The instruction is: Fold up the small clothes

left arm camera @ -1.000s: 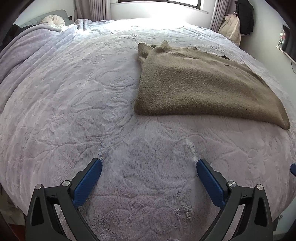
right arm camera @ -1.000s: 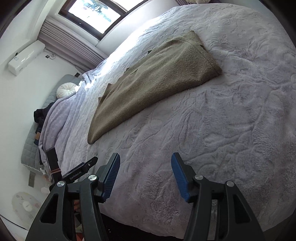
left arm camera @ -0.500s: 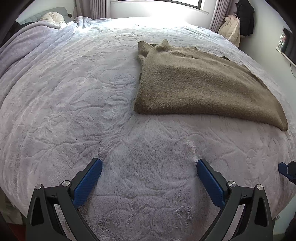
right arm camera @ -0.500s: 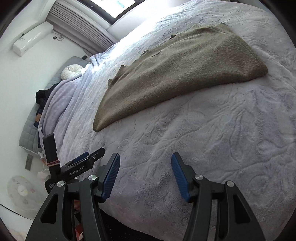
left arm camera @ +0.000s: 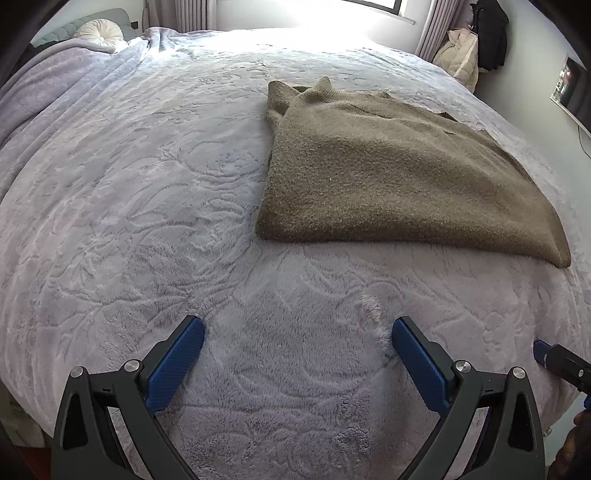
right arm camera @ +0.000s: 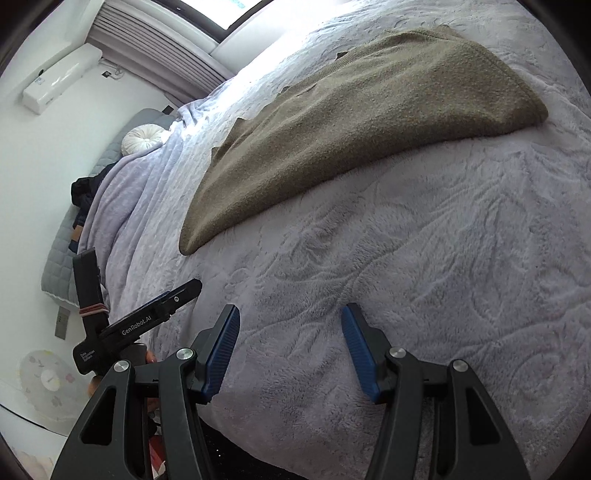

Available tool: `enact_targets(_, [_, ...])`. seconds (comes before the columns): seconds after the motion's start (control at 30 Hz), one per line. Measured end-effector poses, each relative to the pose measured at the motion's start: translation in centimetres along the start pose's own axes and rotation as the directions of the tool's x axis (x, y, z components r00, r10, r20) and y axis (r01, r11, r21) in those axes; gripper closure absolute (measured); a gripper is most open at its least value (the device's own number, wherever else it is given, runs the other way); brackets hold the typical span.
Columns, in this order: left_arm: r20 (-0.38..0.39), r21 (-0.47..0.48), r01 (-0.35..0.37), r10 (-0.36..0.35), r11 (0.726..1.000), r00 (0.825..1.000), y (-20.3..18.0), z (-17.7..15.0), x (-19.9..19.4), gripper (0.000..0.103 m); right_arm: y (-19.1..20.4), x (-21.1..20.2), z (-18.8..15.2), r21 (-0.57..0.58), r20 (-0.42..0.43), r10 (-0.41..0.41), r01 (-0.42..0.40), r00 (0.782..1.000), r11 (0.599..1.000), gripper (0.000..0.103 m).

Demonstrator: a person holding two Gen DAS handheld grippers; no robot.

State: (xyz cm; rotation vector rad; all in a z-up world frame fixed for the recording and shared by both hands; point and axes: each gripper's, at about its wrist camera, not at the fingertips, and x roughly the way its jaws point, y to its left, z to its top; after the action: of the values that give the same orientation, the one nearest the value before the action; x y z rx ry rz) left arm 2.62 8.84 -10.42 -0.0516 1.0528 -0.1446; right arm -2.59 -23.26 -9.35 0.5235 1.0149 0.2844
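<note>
An olive-brown knitted sweater [left arm camera: 388, 173] lies folded flat on the bed, ahead and to the right in the left wrist view. It also shows in the right wrist view [right arm camera: 362, 122], ahead and up. My left gripper [left arm camera: 297, 328] is open and empty over the blanket, short of the sweater's near edge. My right gripper [right arm camera: 290, 317] is open and empty, also short of the sweater. The left gripper's body shows at the left of the right wrist view [right arm camera: 147, 317].
A pale lilac plush blanket [left arm camera: 147, 184] covers the bed. A round white cushion [left arm camera: 99, 31] lies at the head of the bed. Jackets [left arm camera: 476, 44] hang by the curtains. A white fan [right arm camera: 48, 380] stands on the floor beside the bed.
Both grippers moved slightly toward the sweater. The right wrist view turned so the sweater sits higher and larger. Both jaws stayed open.
</note>
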Motion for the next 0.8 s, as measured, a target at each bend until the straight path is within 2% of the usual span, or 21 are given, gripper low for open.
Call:
enact_targets(0.2, [-0.001, -0.018, 0.043, -0.043, 0.999, 0.999, -0.2, 0.9, -0.1, 0.001, -0.2, 0.0, 0.0, 0.001, -0.002, 0.008, -0.008, 1.000, 1.000, 0.042])
enact_targets(0.3, [0.013, -0.036, 0.121, -0.121, 0.992, 0.993, -0.1, 1.3, -0.4, 0.001, -0.4, 0.0, 0.0, 0.010, -0.002, 0.015, -0.015, 1.000, 1.000, 0.042])
enact_targets(0.47, [0.047, -0.085, 0.286, -0.283, 0.955, 0.958, 0.5, 1.2, -1.0, 0.001, -0.5, 0.0, -0.1, 0.006, -0.001, 0.017, -0.017, 1.000, 1.000, 0.042])
enact_targets(0.67, [0.056, -0.158, 0.385, -0.381, 0.909, 0.923, 1.2, 1.6, -0.6, 0.001, -0.5, 0.1, 0.0, 0.006, -0.004, 0.023, -0.023, 1.000, 1.000, 0.042])
enact_targets(0.8, [0.079, -0.185, 0.429, -0.422, 0.884, 0.903, 1.3, 2.1, -0.7, 0.001, 0.2, -0.6, 0.5, -0.024, 0.014, 0.037, -0.037, 0.999, 0.999, 0.041])
